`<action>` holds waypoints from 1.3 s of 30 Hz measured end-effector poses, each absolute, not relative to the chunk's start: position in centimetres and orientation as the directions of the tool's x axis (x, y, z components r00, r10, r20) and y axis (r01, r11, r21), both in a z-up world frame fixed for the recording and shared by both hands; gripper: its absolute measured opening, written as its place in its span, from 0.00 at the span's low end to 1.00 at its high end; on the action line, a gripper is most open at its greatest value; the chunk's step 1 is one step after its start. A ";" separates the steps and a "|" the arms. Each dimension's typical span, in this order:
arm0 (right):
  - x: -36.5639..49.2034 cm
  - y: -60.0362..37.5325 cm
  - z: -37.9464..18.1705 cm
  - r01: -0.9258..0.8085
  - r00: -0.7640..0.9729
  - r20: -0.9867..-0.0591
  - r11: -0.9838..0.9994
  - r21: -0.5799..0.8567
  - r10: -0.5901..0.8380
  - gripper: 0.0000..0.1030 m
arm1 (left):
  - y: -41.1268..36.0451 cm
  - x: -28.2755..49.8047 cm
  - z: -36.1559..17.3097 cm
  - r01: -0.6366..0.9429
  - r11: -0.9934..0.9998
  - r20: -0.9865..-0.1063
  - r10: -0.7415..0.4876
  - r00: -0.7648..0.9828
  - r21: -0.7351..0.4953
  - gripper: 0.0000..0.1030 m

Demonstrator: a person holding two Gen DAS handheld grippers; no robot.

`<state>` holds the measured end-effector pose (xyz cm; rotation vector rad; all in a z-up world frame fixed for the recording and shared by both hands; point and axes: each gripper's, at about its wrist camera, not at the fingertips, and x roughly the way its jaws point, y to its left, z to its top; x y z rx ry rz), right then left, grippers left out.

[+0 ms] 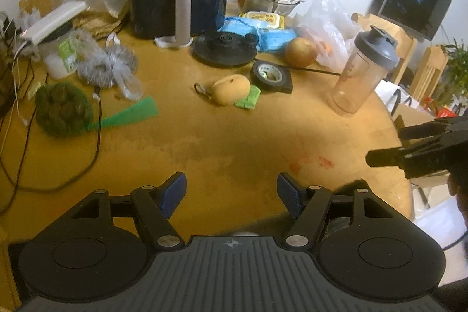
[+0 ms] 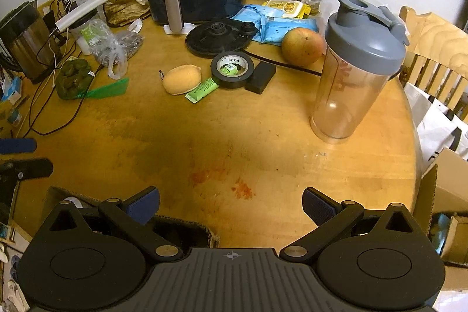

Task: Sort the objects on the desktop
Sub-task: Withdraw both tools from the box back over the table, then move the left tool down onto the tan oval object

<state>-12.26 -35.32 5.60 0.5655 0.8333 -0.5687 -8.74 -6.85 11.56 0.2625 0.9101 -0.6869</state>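
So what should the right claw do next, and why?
Probably ease forward toward the shaker bottle. The right claw is open with nothing between its fingers, over bare table, and the bottle stands upright and alone on that side, nearer than the apple or tape roll. The left claw is open and empty too.

The wooden counter (image 2: 234,136) ahead of the fingers looks smooth, stained and faintly glossy — the shaker bottle (image 2: 351,72) is clear plastic with a matt grey lid, the tape roll (image 2: 232,69) glossy black.
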 end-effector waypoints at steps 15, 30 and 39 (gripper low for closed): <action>-13.0 -37.7 4.4 0.684 0.530 -0.815 0.686 0.247 -0.234 1.00 | -11.0 -2.6 11.2 0.710 0.702 -0.788 -0.405 0.463 0.056 0.66; -14.6 -39.0 3.1 0.732 0.493 -0.838 0.631 0.256 -0.233 1.00 | -15.4 1.8 8.5 0.762 0.647 -0.810 -0.434 0.395 0.025 0.66; -15.7 -39.6 2.9 0.766 0.469 -0.846 0.593 0.247 -0.253 1.00 | -17.5 4.4 6.7 0.771 0.636 -0.823 -0.452 0.343 -0.028 0.66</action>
